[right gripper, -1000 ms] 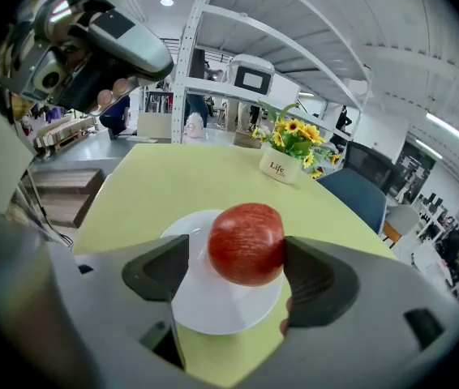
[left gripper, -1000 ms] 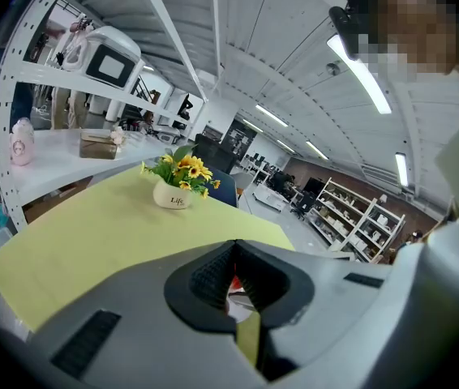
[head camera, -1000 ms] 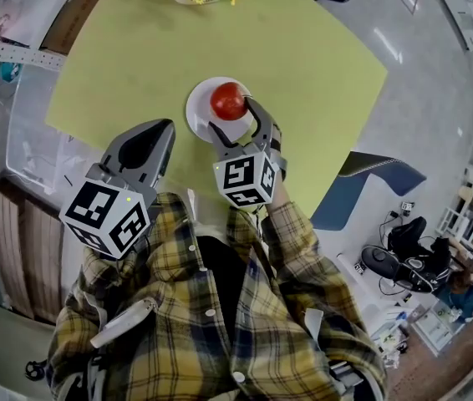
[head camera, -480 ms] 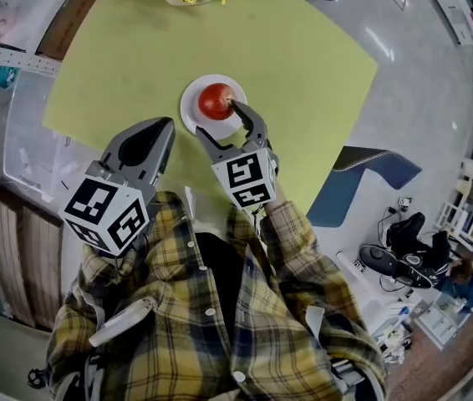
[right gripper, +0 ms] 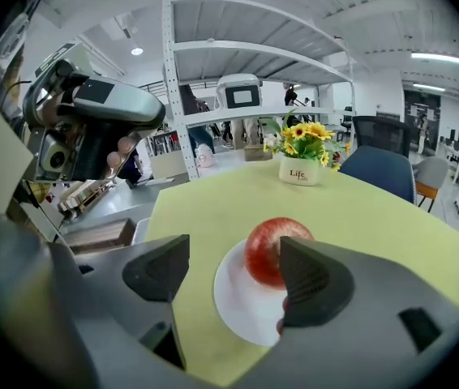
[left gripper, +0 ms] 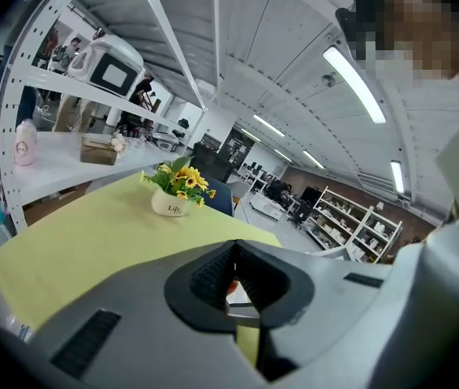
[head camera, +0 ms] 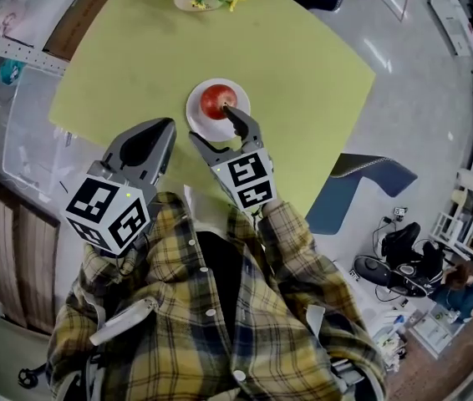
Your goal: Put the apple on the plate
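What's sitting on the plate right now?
Only a red apple rests on the white plate. The open right tongs hover at the plate's near side. One jaw hides part of the apple, and the apple covers the plate beneath it.

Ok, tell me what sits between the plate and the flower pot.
Nothing: only bare green tabletop between the plate and the flower pot, clear in the right gripper view.

The room was brightly and evenly lit by long ceiling strip lights (left gripper: 355, 83) overhead. Shadows on the yellow-green table (head camera: 303, 65) were soft and faint, and the apple (right gripper: 263, 254) carried a pale sheen on top. All three views bowed strongly toward their edges, with black corners in both gripper views. The nearest grey surfaces there looked slightly soft
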The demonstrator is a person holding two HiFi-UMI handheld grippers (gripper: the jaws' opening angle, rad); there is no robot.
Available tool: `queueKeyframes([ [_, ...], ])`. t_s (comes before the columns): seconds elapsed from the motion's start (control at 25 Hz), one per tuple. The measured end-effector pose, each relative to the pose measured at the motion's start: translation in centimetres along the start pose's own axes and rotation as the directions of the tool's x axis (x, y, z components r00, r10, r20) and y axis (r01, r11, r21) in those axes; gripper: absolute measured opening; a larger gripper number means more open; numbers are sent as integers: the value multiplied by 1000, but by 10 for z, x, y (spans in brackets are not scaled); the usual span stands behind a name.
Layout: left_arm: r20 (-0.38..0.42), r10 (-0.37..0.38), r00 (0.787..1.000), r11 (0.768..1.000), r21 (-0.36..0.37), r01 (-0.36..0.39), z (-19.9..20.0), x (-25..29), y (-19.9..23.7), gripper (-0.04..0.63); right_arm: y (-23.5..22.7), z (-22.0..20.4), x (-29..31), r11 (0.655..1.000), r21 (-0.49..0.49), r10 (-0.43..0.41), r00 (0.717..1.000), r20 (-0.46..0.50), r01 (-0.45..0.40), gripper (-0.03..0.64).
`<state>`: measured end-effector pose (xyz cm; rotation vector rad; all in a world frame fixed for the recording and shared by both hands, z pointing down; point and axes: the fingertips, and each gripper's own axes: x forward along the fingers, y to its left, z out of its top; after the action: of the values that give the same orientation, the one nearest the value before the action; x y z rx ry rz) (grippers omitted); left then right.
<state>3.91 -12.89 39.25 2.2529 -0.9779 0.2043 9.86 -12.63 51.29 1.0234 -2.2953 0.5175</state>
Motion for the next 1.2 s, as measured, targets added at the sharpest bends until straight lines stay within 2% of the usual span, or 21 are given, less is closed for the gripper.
queueKeyframes([
  [0.32,30,26,999,1000,-14,-25,2,-13,6,8,5,10,3,1000,3,19,1000,11,-19,344],
  [0.76,41,24,999,1000,-8,-24,6,-14,6,8,-3,19,-3,998,59,15,999,43,-18,344],
  [1.08,52,-11,999,1000,22,10,23,-8,-4,8,-9,40,-16,989,142,31,996,80,-42,341],
  [1.2,61,-43,997,998,52,40,33,-4,-13,8,-12,53,-30,984,175,24,992,125,-45,303],
])
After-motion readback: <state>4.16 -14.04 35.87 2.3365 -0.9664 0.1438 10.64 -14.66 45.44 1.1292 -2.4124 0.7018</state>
